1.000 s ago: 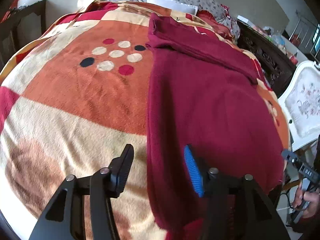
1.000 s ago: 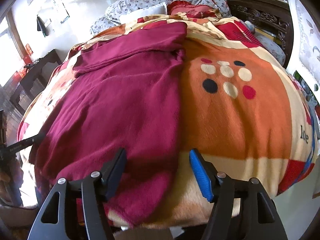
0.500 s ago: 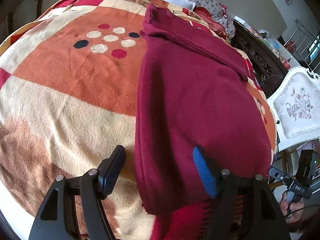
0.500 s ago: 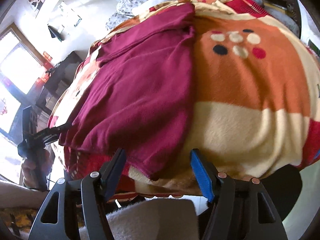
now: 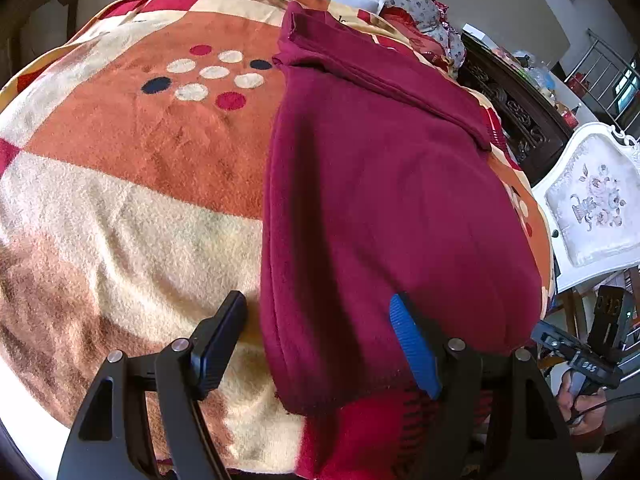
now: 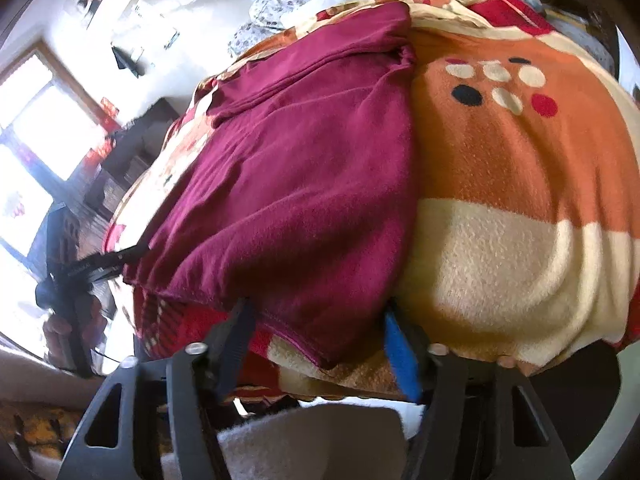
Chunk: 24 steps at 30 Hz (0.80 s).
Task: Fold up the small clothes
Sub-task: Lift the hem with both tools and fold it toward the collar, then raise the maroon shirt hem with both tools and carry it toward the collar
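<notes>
Two grippers at the near hem of one maroon garment (image 5: 384,208), spread flat and lengthwise on a patterned blanket (image 5: 120,208) over a bed. In the left wrist view: garment from 12 o'clock down to 6, a sleeve folded across its top toward 2 o'clock, near corner at 6 hanging over the blanket's edge. Left gripper (image 5: 318,344) straddling that corner, jaws opening and wide apart, black finger (image 5: 218,340) at 7 o'clock on the blanket just beside the cloth, blue pad (image 5: 412,348) at 5 o'clock over the cloth; no pinch visible. Dotted circles (image 5: 208,74) on the blanket at 11 o'clock. White chair (image 5: 592,204) at 3 o'clock beyond the bed.

In the right wrist view: garment (image 6: 296,176) from 12 to 6 o'clock, left of centre, its other near corner drooping at 6. Right gripper (image 6: 316,336) around that corner, jaws closing, cloth between them, black finger (image 6: 236,344) at 7, blue pad (image 6: 400,356) at 5. Whether pads already press the cloth: cannot tell. Bright window (image 6: 36,128) at 9 o'clock.
</notes>
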{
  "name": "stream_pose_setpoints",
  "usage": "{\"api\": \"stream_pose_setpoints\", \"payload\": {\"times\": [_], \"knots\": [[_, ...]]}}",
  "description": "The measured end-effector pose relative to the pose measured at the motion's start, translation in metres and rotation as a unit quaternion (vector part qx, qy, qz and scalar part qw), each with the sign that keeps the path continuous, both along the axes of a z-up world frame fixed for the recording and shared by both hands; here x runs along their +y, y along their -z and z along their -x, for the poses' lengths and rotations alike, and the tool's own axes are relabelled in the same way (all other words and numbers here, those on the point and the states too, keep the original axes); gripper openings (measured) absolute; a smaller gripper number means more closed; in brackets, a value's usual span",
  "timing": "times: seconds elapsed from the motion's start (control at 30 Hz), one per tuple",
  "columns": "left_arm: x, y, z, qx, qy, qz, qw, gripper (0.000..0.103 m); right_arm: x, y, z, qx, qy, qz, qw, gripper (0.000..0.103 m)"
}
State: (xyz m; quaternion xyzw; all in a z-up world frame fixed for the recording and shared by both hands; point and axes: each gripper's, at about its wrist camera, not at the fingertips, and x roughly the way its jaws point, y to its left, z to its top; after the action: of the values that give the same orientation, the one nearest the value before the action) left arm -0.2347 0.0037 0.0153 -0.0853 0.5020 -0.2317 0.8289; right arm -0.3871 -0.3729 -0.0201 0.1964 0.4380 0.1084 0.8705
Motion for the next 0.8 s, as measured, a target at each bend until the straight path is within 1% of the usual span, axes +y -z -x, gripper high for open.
{"api": "stream_pose_setpoints", "payload": {"times": [0.03,0.17,0.37,0.4,0.43,0.47,0.5,0.53,0.57,0.63,0.8], "knots": [[0.000,0.000,0.000,0.001,0.000,0.001,1.0000,0.073,0.000,0.000,0.000,0.000,-0.003,0.004,1.000,0.044],[0.001,-0.001,0.003,0.004,0.006,-0.002,1.0000,0.073,-0.003,0.002,-0.001,0.002,0.002,-0.006,1.000,0.041],[0.001,-0.002,0.011,-0.001,0.017,-0.018,0.9997,0.073,-0.002,0.000,-0.001,0.003,0.000,-0.001,1.000,0.041],[-0.001,-0.002,0.011,-0.005,0.020,-0.025,0.9995,0.072,-0.001,0.000,-0.001,0.002,-0.001,0.004,1.000,0.038],[-0.003,-0.002,0.012,-0.012,0.023,-0.037,0.9990,0.059,0.000,-0.001,-0.002,0.000,-0.001,0.010,1.000,0.029],[-0.004,-0.002,0.012,-0.017,0.026,-0.045,0.9985,0.050,-0.001,-0.002,-0.001,-0.003,0.006,0.013,1.000,0.024],[-0.006,-0.001,0.012,-0.020,0.030,-0.059,0.9976,0.031,-0.003,-0.003,-0.001,-0.006,0.011,0.010,1.000,0.017],[-0.007,-0.001,0.012,-0.022,0.032,-0.063,0.9973,0.025,-0.005,-0.004,-0.001,-0.009,0.015,0.002,1.000,0.015],[-0.006,-0.001,0.011,-0.021,0.034,-0.058,0.9975,0.022,-0.007,-0.005,0.001,-0.011,0.014,-0.004,1.000,0.015],[-0.005,-0.002,0.011,-0.021,0.038,-0.055,0.9975,0.017,-0.007,-0.007,0.002,-0.012,0.012,-0.001,1.000,0.015],[-0.008,-0.003,0.012,-0.029,0.047,-0.065,0.9963,0.015,-0.009,-0.002,0.001,-0.001,0.007,-0.013,1.000,0.017]]}}
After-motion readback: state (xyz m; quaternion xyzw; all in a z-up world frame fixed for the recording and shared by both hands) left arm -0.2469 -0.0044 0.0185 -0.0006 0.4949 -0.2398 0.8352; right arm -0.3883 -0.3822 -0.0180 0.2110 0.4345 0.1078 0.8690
